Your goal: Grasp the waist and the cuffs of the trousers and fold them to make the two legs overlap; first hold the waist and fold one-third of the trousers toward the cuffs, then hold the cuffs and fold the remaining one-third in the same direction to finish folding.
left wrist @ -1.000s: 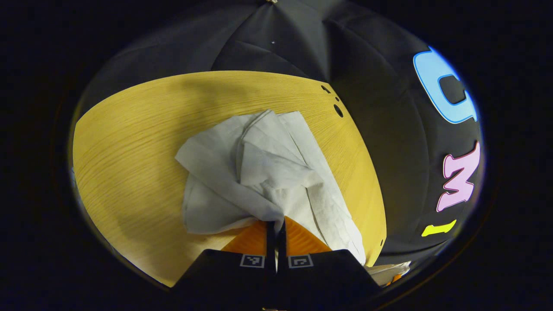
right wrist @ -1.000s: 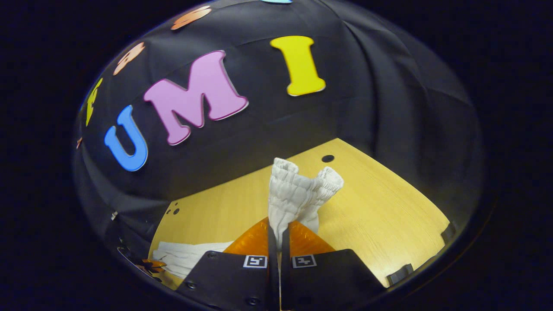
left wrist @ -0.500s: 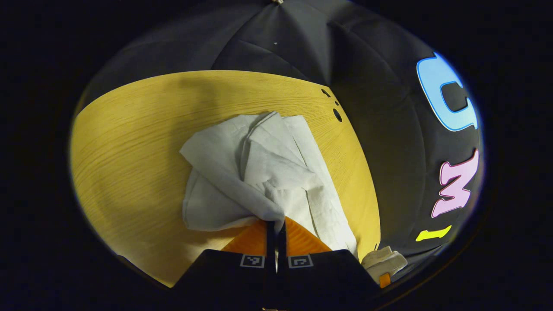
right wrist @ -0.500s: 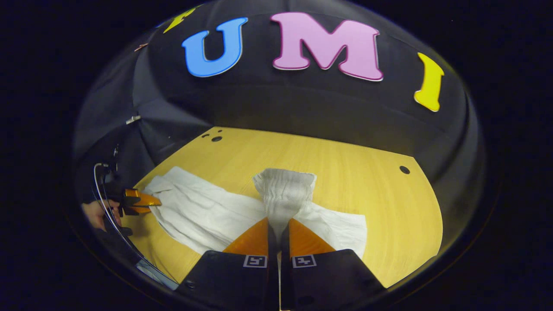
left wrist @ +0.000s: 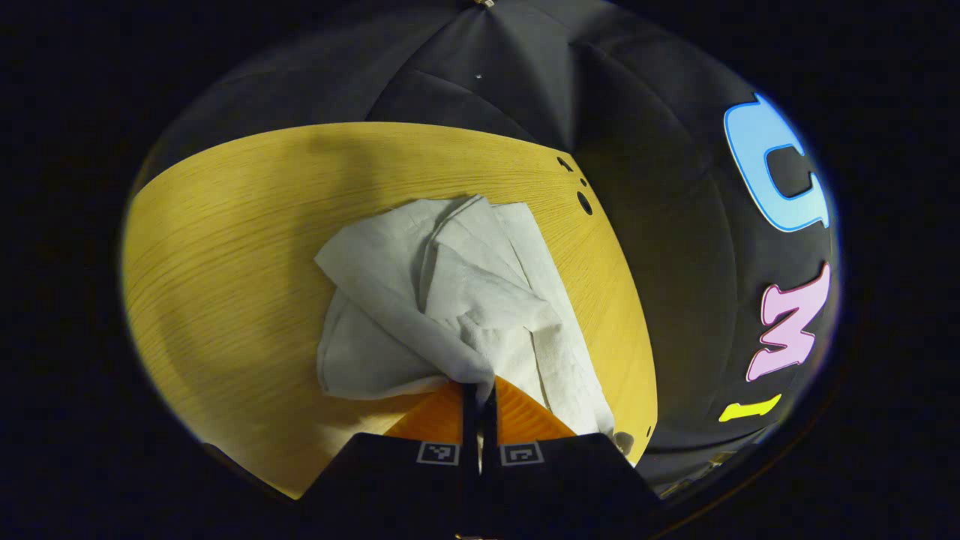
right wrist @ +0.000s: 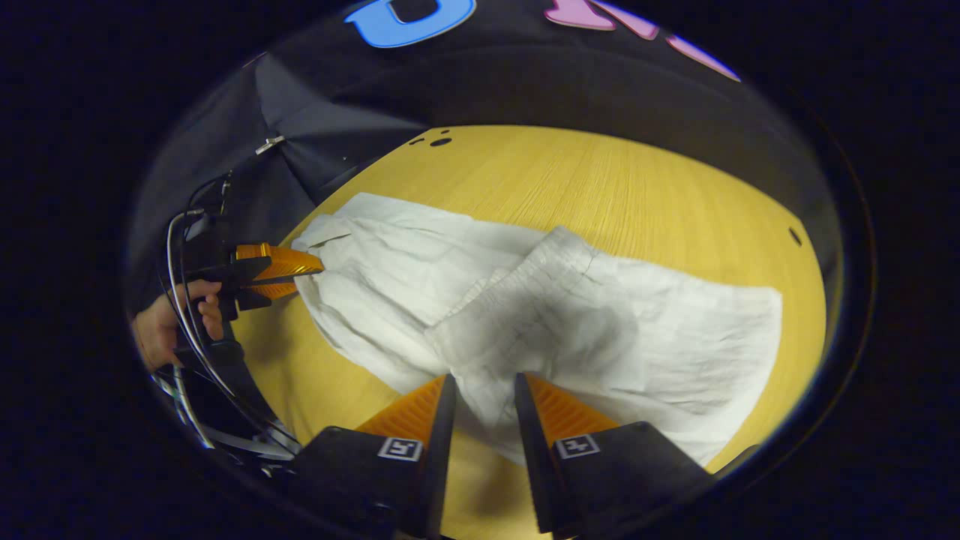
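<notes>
White trousers point(right wrist: 420, 270) lie lengthwise on the wooden table point(right wrist: 637, 180). Their elastic waist point(right wrist: 555, 259) is folded over onto the legs. My right gripper point(right wrist: 484, 377) is open just above the folded part, with cloth lying between its spread fingers but not pinched. In the left gripper view the cuff end of the trousers point(left wrist: 450, 292) is bunched in creases, and my left gripper point(left wrist: 478, 386) is shut on it. That same left gripper point(right wrist: 315, 266) appears in the right gripper view at the far left, holding the cuffs, with a hand point(right wrist: 161, 330) behind it.
The table's bare wood point(left wrist: 225, 247) stretches left of the cloth. Small round holes point(left wrist: 584, 202) sit near a table corner. Black cloth walls close in behind the table. Cables point(right wrist: 187, 330) hang by the hand at the left edge.
My right gripper carried the waist down over the legs, laid it flat and opened. The left gripper has stayed shut on the cuffs and barely moved.
</notes>
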{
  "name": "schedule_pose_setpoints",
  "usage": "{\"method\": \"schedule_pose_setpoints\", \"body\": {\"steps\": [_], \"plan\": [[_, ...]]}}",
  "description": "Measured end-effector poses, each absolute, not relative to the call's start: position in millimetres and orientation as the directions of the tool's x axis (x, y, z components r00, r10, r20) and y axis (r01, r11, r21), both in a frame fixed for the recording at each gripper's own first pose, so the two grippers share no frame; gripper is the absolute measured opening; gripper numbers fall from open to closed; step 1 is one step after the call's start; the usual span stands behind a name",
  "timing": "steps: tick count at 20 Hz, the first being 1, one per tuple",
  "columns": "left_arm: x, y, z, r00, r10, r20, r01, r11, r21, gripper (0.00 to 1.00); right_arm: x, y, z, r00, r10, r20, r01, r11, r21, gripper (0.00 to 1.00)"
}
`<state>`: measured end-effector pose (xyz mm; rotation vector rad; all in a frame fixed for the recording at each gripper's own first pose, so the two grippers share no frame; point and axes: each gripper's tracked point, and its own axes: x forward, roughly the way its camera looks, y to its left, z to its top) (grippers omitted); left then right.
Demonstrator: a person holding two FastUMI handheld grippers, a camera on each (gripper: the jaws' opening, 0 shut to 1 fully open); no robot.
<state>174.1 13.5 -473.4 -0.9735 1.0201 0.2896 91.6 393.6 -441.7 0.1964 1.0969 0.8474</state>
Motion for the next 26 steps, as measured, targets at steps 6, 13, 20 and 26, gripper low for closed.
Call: {"method": "schedule_pose_setpoints", "body": {"steps": [6, 13, 20, 26], "plan": [[180, 15, -466, 0.572, -0.219, -0.79, -0.604, 0.54, -0.587, 0.06, 118, 345, -400, 0.31, 0.797, -0.518, -0.132, 0.576, 0.807, 0.68], [199, 7, -430, 0.644, -0.219, -0.733, -0.549, 0.535, -0.642, 0.06, 118, 239, -404, 0.41, 0.713, -0.57, -0.058, 0.644, 0.763, 0.68], [220, -19, -379, 0.698, -0.21, -0.684, -0.476, 0.578, -0.663, 0.05, 120, 166, -390, 0.511, 0.661, -0.55, -0.002, 0.641, 0.767, 0.68], [244, -100, -296, 0.768, -0.306, -0.563, -0.191, 0.73, -0.657, 0.02, 120, 109, -390, 0.58, 0.607, -0.544, 0.04, 0.645, 0.763, 0.68]]}}
